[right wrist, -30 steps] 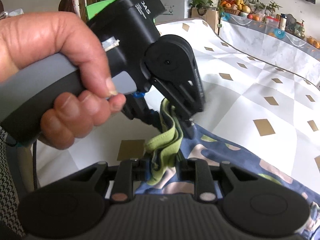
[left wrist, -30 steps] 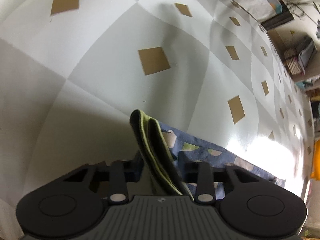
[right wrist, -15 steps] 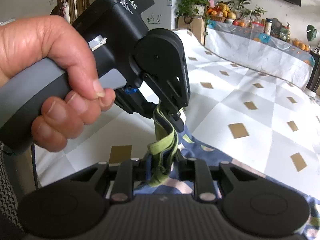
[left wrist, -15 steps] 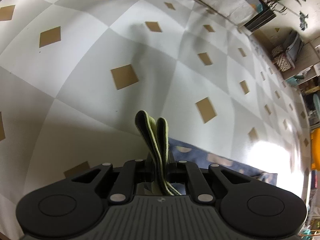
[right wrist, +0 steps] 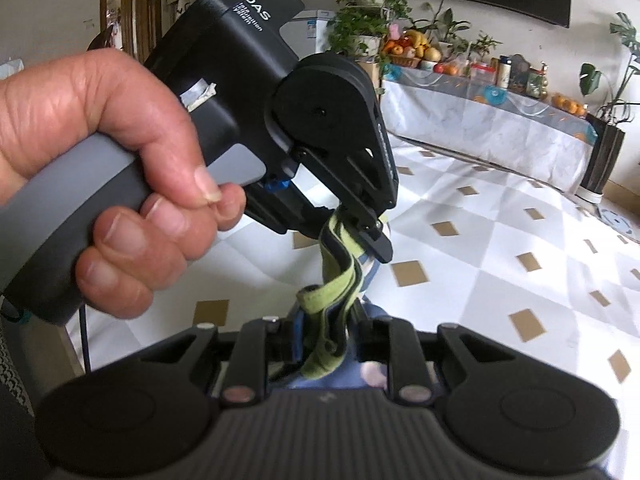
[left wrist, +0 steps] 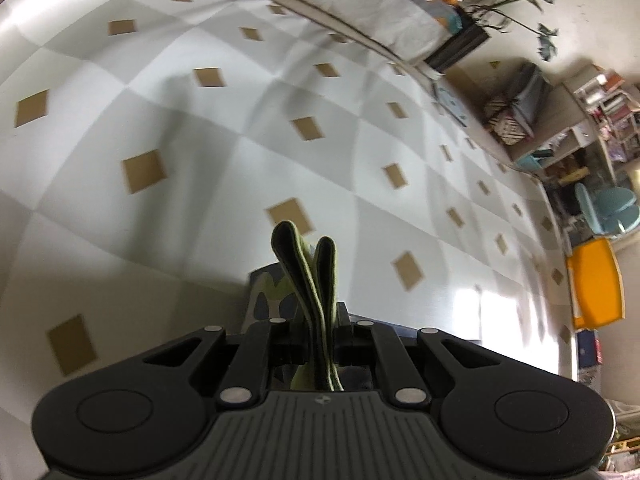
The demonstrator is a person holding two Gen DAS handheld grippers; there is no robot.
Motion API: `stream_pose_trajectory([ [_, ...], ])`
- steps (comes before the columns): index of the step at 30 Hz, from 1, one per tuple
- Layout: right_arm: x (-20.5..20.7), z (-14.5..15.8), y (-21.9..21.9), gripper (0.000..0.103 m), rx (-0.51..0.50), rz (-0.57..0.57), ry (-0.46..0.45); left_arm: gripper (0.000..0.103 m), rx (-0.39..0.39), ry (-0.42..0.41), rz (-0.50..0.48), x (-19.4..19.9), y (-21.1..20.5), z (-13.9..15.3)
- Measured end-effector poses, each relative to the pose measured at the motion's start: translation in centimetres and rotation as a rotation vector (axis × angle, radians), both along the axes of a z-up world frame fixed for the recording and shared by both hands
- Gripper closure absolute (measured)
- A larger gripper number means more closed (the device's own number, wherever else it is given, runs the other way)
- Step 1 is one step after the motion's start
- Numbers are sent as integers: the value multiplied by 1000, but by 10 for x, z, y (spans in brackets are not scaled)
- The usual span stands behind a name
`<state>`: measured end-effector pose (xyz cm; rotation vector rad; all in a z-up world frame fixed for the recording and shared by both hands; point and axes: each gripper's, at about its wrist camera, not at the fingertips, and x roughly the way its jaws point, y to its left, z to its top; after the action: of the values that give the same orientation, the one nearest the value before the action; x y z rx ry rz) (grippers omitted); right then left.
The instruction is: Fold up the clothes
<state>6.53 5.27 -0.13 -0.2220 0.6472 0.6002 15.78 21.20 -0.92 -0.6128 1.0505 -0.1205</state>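
Both clamped on green band (left wrist: pixel 318 280): left claw (left wrist: pixel 320 330), right claw (right wrist: pixel 326 330). Blocked right view: hand (right wrist: pixel 100 168). Beyond band, checked worktop (left wrist: pixel 200 140), plants (right wrist: pixel 368 8).

Read "DAS" in white on black housing of left gripper (right wrist: pixel 362 216), right wrist view; smaller white lines beneath, too small to make out. Noted raised lettering along edge of same gripper's round side plate, illegible. Small emblem on grey ribbed body in both wrist views, not readable. Found no other legible text, numbers or signs, left wrist view included
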Motion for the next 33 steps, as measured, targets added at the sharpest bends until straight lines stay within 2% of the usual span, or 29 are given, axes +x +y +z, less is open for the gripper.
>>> stream_pose_trajectory([
  [8,-16,26,-42,84,12,-40,-27,95,-31,-54,-63,0,-44,23],
  [22,-30,54,-125,84,12,-148,-50,95,-57,-96,-195,15,-133,45],
  [27,-35,50,-164,84,7,-208,-38,95,-57,-87,-254,19,-175,43],
  [33,-34,24,-200,83,6,-304,40,95,-45,-30,-316,25,-227,17],
])
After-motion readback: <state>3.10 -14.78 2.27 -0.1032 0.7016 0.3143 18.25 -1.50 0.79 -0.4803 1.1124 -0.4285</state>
